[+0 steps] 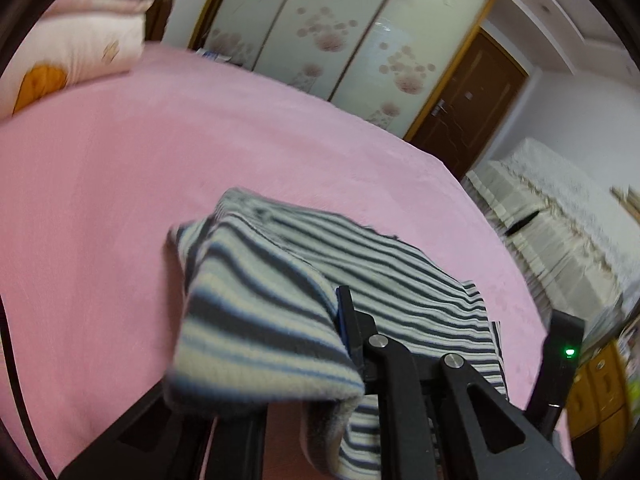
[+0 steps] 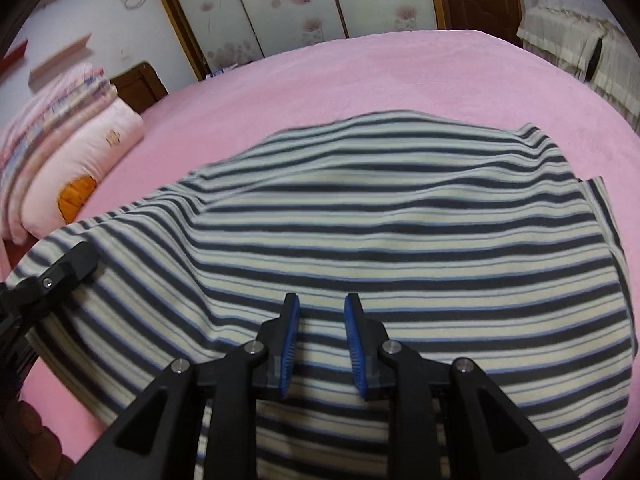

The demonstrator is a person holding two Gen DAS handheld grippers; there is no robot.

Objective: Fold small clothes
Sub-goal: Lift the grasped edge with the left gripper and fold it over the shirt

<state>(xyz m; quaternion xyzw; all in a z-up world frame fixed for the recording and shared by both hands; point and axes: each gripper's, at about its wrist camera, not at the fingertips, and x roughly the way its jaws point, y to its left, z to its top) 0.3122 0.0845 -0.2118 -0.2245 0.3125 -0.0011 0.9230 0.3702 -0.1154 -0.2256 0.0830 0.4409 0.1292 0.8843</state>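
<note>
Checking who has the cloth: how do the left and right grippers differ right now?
The left gripper is shut on the striped garment, lifting a fold; the right gripper is open, its blue pads apart above flat cloth, gripping nothing. Both are over the pink bed cover.

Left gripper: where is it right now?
In the right wrist view the left gripper sits at the far left edge, at the striped garment on the pink bed cover, below the pink pillow.

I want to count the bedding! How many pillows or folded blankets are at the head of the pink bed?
2: a pink pillow with an orange patch lying on the pink bed, and a folded striped blanket stacked on top of it. More may be hidden beyond the frame's edge.
</note>
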